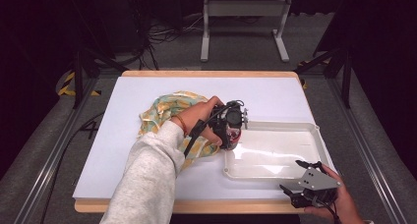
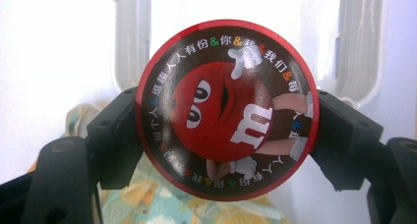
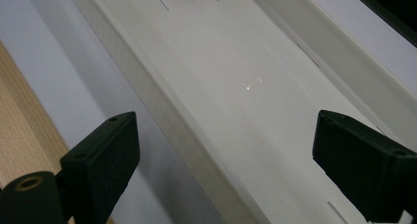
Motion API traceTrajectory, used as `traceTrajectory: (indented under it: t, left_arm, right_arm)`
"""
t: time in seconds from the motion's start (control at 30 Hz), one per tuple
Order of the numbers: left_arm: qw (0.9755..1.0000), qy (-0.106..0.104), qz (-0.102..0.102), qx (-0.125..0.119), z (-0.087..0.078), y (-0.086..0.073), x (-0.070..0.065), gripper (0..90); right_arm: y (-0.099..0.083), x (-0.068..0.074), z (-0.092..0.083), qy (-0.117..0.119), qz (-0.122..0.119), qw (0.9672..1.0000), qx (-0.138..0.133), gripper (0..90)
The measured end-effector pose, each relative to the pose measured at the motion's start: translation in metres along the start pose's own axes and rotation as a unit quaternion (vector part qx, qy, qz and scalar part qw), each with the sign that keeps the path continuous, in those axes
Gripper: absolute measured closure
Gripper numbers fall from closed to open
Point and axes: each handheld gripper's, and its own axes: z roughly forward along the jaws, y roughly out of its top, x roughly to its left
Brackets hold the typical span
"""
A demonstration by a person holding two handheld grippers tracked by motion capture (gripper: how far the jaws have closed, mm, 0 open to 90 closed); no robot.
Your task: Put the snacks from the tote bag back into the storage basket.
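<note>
Right now the round red tin [image 2: 227, 110], printed with a cartoon candy face, sits clamped by its rim between the two black jaws of the left gripper [image 2: 227, 135], which press on it from either side. In the high view it hangs at the left end of the white tray [image 1: 314, 135], just past the tray's rim, with the patterned cloth [image 1: 164, 111] bunched on the table right behind the hand.

The hold is the weak point, I judge: the jaws bear on a smooth curved edge at two narrow spots, so the tin could pivot between them or slide out if the hand tilts or jolts. Released too near the rim, it could land on the tray wall, roll on its edge, or drop back onto the cloth. A loose fold might also catch the gripper's cable.

The tray looks empty; its glossy floor shows nothing but a glint in the right gripper view, though its near left corner is hidden by the hand in the high view.

The right gripper [image 1: 302, 177] rests at the table's front edge beside the tray's near right corner, jaws spread wide with nothing between them.
</note>
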Motion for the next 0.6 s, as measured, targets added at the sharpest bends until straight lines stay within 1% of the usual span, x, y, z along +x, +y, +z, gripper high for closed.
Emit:
traceTrajectory:
  t: [0.03, 0.07, 0.1, 0.13, 0.2, 0.23, 0.27, 0.3, 0.33, 0.37, 0.4, 0.47, 0.57, 0.6]
  left_arm:
    - [1.0, -0.002, 0.005, 0.0, 0.001, 0.003, 0.001, 23.9]
    - [1.0, -0.003, -0.003, -0.003, 0.002, 0.004, 0.0, 23.8]
    - [1.0, -0.002, 0.002, -0.001, 0.002, 0.006, 0.001, 23.8]
    - [1.0, -0.008, -0.002, -0.003, 0.003, 0.008, 0.001, 23.8]
    - [1.0, -0.007, 0.0, -0.005, 0.004, 0.009, 0.001, 23.8]
    - [1.0, -0.007, 0.005, -0.002, 0.005, 0.012, 0.001, 23.8]
    - [0.9999, -0.01, 0.002, -0.004, 0.009, 0.015, 0.001, 23.8]
    - [0.9999, -0.01, 0.002, -0.004, 0.009, 0.015, 0.001, 23.8]
    - [0.9998, -0.017, 0.003, -0.005, 0.011, 0.017, 0.001, 23.8]
    - [0.9998, -0.018, 0.004, -0.007, 0.013, 0.017, 0.001, 23.8]
    - [0.9998, -0.018, 0.004, -0.007, 0.013, 0.017, 0.001, 23.8]
    - [0.9998, -0.018, 0.006, -0.008, 0.018, 0.02, 0.001, 23.8]
    - [0.9998, -0.021, 0.002, -0.004, 0.023, 0.021, -0.001, 23.8]
    - [0.9997, -0.023, 0.007, -0.003, 0.025, 0.021, 0.0, 23.8]
  right_arm:
    - [0.0, 0.0, 0.0, 0.0, 0.0, 1.0, 0.0, 11.1]
    - [0.0, 0.0, 0.0, 0.0, -0.001, 1.0, 0.001, 11.1]
    - [0.0, 0.0, 0.0, 0.0, -0.001, 1.0, 0.0, 11.1]
    - [0.0, 0.0, 0.0, 0.0, 0.001, 1.0, -0.001, 11.1]
    - [0.0, 0.0, 0.0, 0.0, 0.001, 1.0, -0.001, 11.1]
    - [0.0, 0.0, 0.0, 0.0, 0.001, 1.0, -0.001, 11.1]
    - [0.0, 0.0, 0.0, 0.0, 0.001, 1.0, -0.001, 11.1]
    - [0.0, 0.0, 0.0, 0.0, 0.001, 1.0, -0.001, 11.1]
    - [0.0, 0.0, 0.0, 0.0, 0.001, 1.0, -0.002, 11.1]
    - [0.0, 0.0, 0.0, 0.0, 0.001, 1.0, -0.001, 11.1]
    - [0.0, 0.0, 0.0, 0.0, 0.0, 1.0, -0.001, 11.1]
    - [-0.001, 0.0, 0.0, 0.001, 0.001, 1.0, -0.001, 11.1]
    - [0.0, 0.0, 0.0, 0.001, 0.0, 1.0, -0.002, 11.1]
    - [0.0, 0.0, 0.0, 0.001, 0.0, 1.0, -0.002, 11.1]
